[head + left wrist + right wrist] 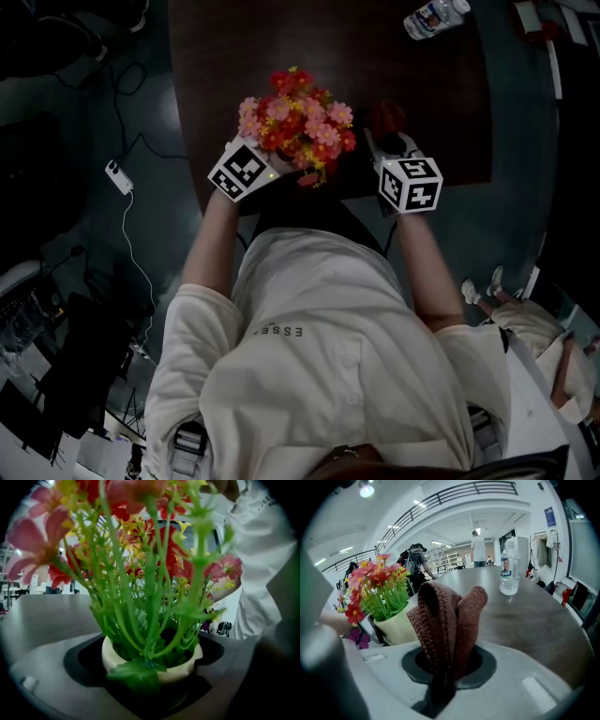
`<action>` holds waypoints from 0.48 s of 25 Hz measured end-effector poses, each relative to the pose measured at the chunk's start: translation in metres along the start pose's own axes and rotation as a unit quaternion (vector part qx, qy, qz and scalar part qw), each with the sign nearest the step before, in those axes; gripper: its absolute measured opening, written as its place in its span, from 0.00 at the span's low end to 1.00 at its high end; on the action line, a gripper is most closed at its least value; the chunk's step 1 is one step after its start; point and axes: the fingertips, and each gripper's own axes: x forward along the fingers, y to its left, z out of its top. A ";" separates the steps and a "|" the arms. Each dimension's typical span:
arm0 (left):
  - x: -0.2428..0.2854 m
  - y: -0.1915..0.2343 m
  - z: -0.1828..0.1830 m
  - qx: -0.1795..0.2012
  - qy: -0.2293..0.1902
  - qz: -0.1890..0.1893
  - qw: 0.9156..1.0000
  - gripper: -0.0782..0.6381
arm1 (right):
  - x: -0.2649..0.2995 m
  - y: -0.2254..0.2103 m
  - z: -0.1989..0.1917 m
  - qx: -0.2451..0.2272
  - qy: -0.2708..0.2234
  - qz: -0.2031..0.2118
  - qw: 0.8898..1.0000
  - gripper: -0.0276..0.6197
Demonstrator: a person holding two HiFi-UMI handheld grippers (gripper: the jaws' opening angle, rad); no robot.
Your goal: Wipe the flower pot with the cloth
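Nearest the person, the right gripper is clamped on a brown knitted cloth. The cloth stands up out of the jaws in two folded lobes and pokes forward past the tips. The left gripper is closed about the cream flower pot, whose rim sits between the dark pads, so the pot is held at the near edge of the dark wooden table, between the two grippers. From the cloth, the pot lies to the left and slightly ahead, close by. No view shows the two in contact. The pot's axis runs roughly upright with a slight lean. The artificial flowers spread over the top, so only the side wall is open to the cloth. I judge that the next move is a short sideways reach leftward by the right gripper while the left steadies the pot. Far across the table lies a water bottle.
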 end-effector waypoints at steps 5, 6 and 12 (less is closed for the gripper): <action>-0.015 -0.002 0.050 -0.034 -0.031 0.022 0.999 0.91 | -0.006 0.019 0.010 -0.023 -0.003 0.022 0.999 0.11; -0.017 -0.002 0.060 -0.042 -0.033 0.023 0.998 0.91 | -0.005 0.023 0.014 -0.029 -0.005 0.029 0.999 0.12; -0.025 0.005 0.101 -0.056 -0.037 0.049 0.997 0.91 | -0.002 0.074 0.041 -0.086 -0.034 0.094 0.991 0.11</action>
